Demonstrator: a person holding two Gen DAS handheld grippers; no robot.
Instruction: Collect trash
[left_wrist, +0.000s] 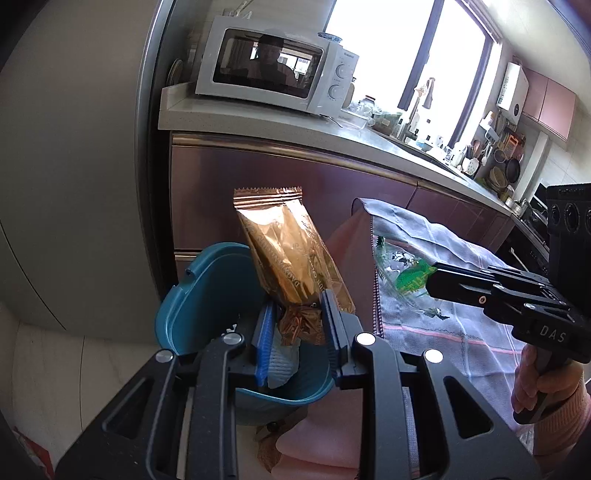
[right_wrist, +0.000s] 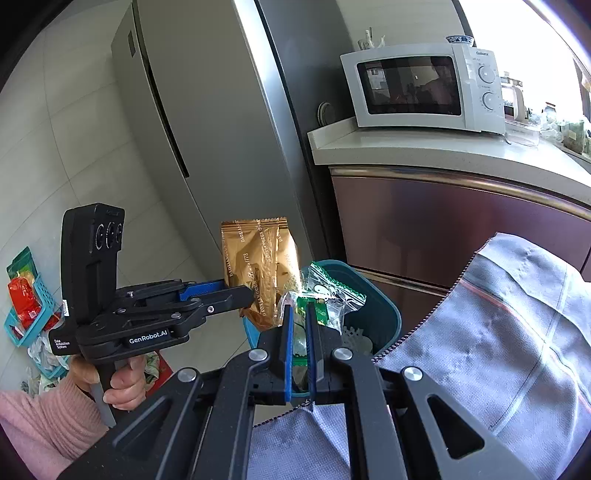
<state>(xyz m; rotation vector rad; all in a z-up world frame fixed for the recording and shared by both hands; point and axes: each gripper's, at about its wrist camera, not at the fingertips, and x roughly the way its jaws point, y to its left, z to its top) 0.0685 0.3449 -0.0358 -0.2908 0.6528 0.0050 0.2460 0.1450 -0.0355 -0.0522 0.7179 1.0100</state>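
Observation:
A gold foil snack wrapper (left_wrist: 291, 254) stands upright in my left gripper (left_wrist: 297, 317), whose blue pads are shut on its crumpled lower end. Below it sits a teal trash bin (left_wrist: 207, 280) holding white paper. In the right wrist view the same gold wrapper (right_wrist: 258, 266) is pinched by the left gripper (right_wrist: 240, 290), held over the left rim of the teal bin (right_wrist: 384, 314). My right gripper (right_wrist: 300, 317) is shut on a clear and green candy wrapper (right_wrist: 328, 291) above the bin's opening. From the left wrist view that green wrapper (left_wrist: 412, 277) hangs at the right gripper (left_wrist: 430, 278).
A table edge under a grey-blue checked cloth (right_wrist: 498, 332) lies right of the bin. Behind stand maroon cabinets (left_wrist: 295, 177), a counter with a white microwave (right_wrist: 424, 86) and a steel fridge (right_wrist: 207, 122). A teal basket (right_wrist: 33, 314) of packets sits on the floor at left.

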